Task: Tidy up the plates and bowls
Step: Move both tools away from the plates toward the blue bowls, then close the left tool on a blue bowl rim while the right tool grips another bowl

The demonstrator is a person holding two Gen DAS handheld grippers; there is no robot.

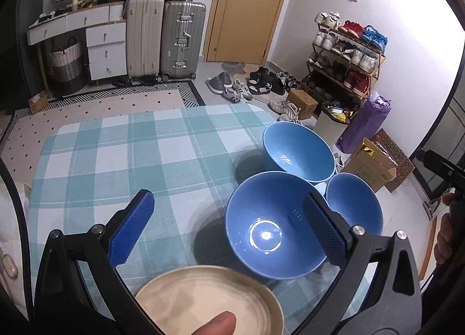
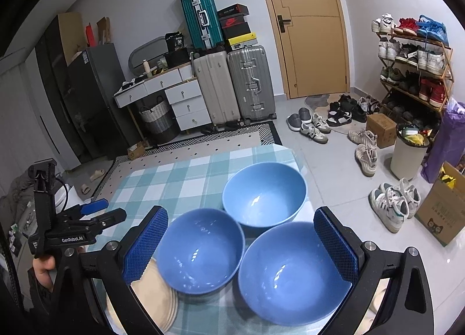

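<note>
Three blue bowls stand close together on the checked tablecloth (image 1: 122, 155): a pale blue one (image 1: 299, 150) (image 2: 264, 195) farthest, a deeper blue one (image 1: 276, 224) (image 2: 200, 250), and another blue bowl (image 1: 353, 207) (image 2: 293, 268). A beige plate (image 1: 209, 300) (image 2: 157, 300) lies at the near edge, with a thumb (image 1: 218, 323) over it. My left gripper (image 1: 229, 227) is open above the plate, its right finger over the deeper blue bowl. My right gripper (image 2: 241, 245) is open, straddling the two nearer bowls and holding nothing.
The table's right edge drops to the floor beside the bowls. Beyond it are shoes (image 2: 392, 207), a cardboard box (image 2: 441, 213), a white bin (image 2: 407, 155) and a shoe rack (image 2: 415, 67). Suitcases (image 1: 165, 38) and white drawers (image 1: 106, 50) stand by the far wall.
</note>
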